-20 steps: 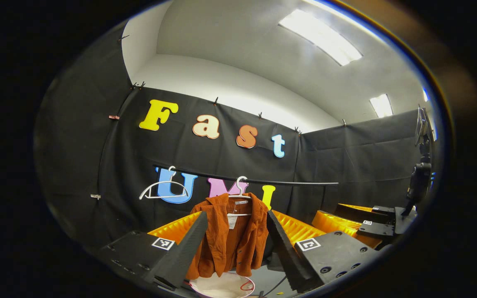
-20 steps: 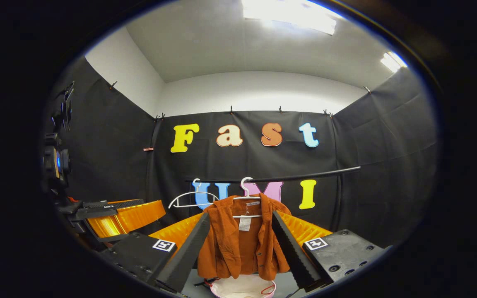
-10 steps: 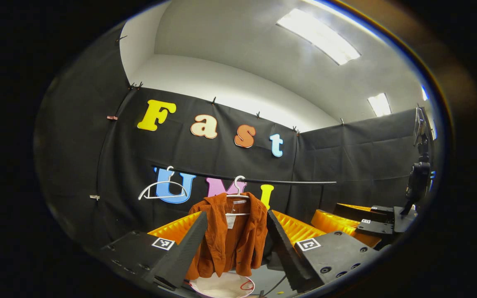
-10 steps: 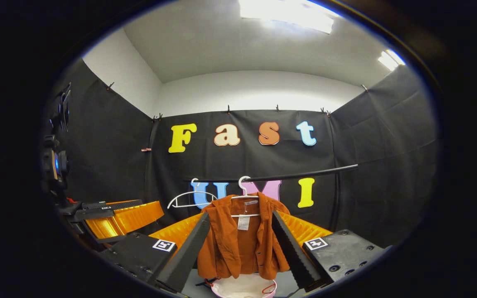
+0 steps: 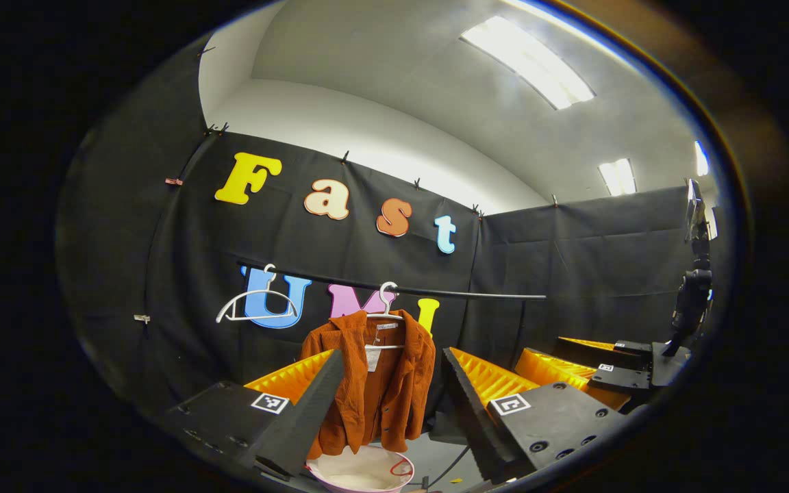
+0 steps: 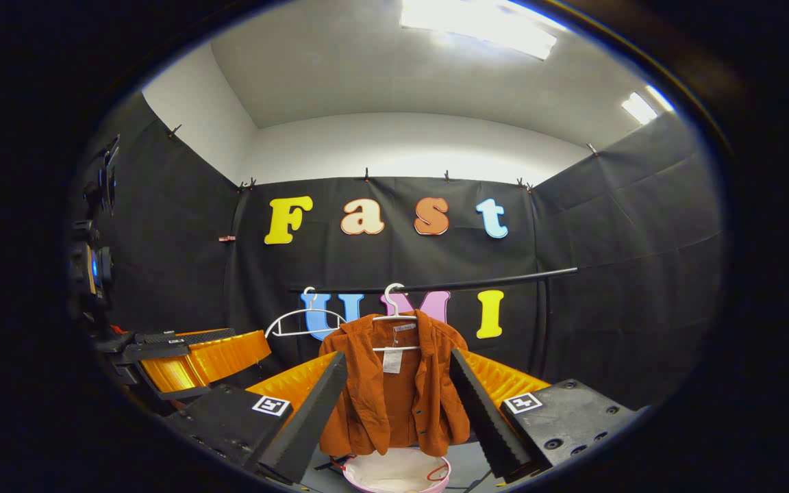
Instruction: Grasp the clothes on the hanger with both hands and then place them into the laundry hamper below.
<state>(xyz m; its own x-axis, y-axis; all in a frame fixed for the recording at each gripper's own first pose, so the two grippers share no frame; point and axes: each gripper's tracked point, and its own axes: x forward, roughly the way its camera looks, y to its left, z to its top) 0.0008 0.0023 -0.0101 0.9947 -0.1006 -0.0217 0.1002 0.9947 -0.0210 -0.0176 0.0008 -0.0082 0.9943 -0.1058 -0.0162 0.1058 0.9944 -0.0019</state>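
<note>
While hung, jacket (image 6: 394,394) above hamper (image 6: 394,474)

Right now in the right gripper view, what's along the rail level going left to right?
Other tongs at the far left → empty white hanger on the black rail → rust-orange jacket on its own white hanger, with the laundry hamper just below it.

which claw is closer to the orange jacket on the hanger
Right, slightly, judging by apparent size. The right claw faces the orange jacket squarely, short of it. The left claw sits off to its left, also apart.
</note>
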